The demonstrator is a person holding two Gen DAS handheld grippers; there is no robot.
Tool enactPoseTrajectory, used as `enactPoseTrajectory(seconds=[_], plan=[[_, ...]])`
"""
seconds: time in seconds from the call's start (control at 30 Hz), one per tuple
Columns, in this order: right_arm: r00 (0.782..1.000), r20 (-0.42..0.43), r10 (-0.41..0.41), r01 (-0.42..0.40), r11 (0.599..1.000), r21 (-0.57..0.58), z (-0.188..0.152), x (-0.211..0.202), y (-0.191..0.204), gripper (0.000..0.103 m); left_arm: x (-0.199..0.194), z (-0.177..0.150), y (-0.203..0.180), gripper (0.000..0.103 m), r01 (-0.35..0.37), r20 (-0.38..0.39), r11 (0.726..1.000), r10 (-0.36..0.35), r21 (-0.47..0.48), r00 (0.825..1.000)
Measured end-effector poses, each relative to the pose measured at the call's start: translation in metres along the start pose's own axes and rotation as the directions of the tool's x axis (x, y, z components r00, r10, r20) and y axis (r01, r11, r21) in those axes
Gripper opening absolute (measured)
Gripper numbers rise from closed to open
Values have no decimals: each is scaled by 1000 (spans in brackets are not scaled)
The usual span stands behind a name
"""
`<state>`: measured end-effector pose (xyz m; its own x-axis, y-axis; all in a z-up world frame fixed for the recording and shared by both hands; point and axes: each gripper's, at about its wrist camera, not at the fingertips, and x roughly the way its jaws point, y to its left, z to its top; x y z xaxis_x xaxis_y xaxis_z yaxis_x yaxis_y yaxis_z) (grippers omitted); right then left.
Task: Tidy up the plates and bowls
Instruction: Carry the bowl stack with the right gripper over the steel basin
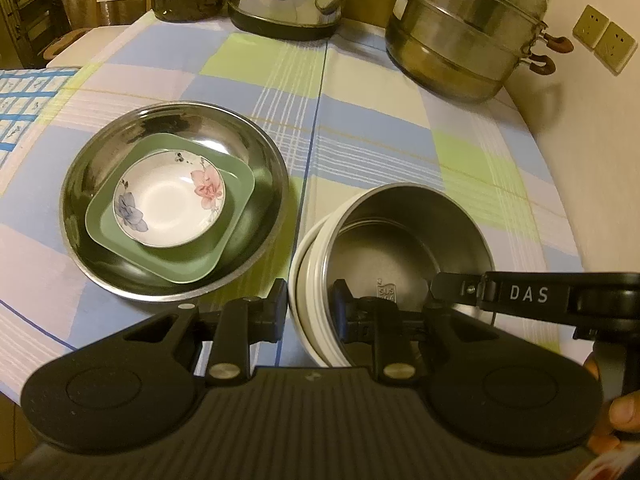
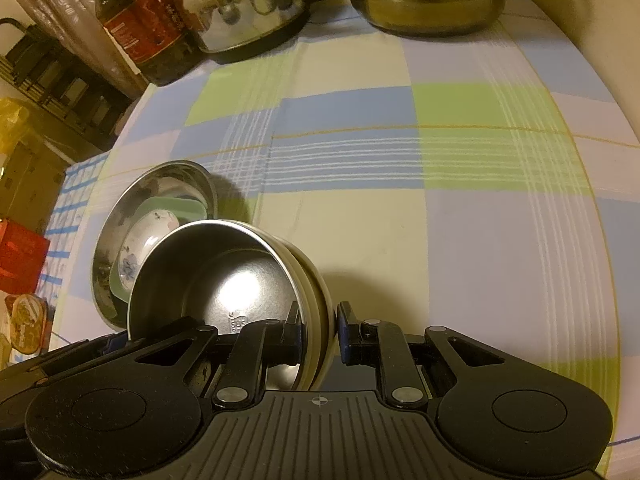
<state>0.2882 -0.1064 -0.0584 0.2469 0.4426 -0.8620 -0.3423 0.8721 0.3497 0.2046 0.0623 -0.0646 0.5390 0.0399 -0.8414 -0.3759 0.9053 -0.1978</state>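
Both grippers, left [image 1: 311, 307] and right [image 2: 318, 334], jaws pinching steel bowl [image 1: 400, 248] rim; "DAS" on right gripper; checked cloth [image 1: 360, 128] covers desk.

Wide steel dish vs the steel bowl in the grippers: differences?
The wide steel dish is shallow and lies flat on the tablecloth; the steel bowl is deep and tilted. The dish holds a green plate and a floral saucer; the bowl is empty inside. Both are shiny metal.
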Motion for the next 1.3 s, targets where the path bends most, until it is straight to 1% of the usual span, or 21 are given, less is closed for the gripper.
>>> enactPoseTrajectory(seconds=[0.67, 1.1, 1.3], plan=[[1000, 13, 20, -19, 999, -50, 14, -4, 22, 18, -15, 11, 14, 21, -7, 41, 1000, 9, -29, 999], [998, 5, 66, -65, 990, -127, 32, 6, 61, 18, -30, 27, 45, 21, -48, 85, 995, 56, -92, 995], [996, -11, 86, -87, 982, -166, 46, 19, 82, 18, -31, 37, 63, 21, -73, 95, 989, 85, -128, 992]])
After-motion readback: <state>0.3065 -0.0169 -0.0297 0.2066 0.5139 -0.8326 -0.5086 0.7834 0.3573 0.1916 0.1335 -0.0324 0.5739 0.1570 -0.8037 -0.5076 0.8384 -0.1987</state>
